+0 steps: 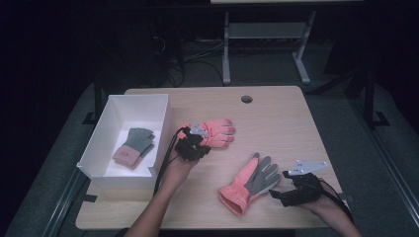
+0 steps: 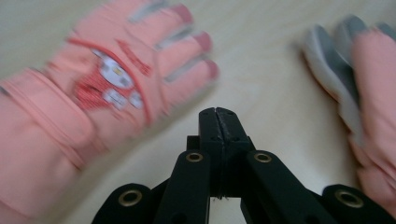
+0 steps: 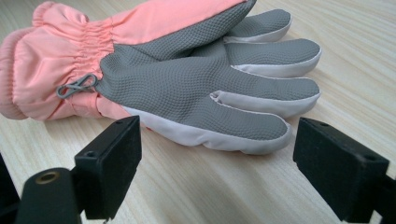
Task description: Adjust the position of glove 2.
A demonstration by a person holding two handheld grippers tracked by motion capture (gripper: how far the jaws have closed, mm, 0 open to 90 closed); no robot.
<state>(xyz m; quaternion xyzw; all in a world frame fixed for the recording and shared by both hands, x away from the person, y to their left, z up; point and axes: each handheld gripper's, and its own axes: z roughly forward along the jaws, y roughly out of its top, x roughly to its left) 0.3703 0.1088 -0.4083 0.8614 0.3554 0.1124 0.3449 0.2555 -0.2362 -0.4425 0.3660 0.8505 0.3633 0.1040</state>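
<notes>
A pink glove with a cartoon patch (image 1: 217, 131) (image 2: 107, 88) lies back-up in the middle of the wooden table. My left gripper (image 1: 193, 143) (image 2: 218, 116) hovers at its cuff end, jaws pressed together with nothing between them. A second pink glove (image 1: 249, 183) (image 3: 187, 74) lies palm-up, its grey palm showing, toward the front right; its edge appears in the left gripper view (image 2: 369, 93). My right gripper (image 1: 279, 183) (image 3: 215, 163) stands open just short of that glove's fingertips, one jaw on either side, touching nothing.
A white open box (image 1: 133, 98) sits at the table's left with a grey glove with a pink cuff (image 1: 134, 146) inside. A round cable hole (image 1: 246, 99) marks the table's far edge. Bare wood lies at the back right.
</notes>
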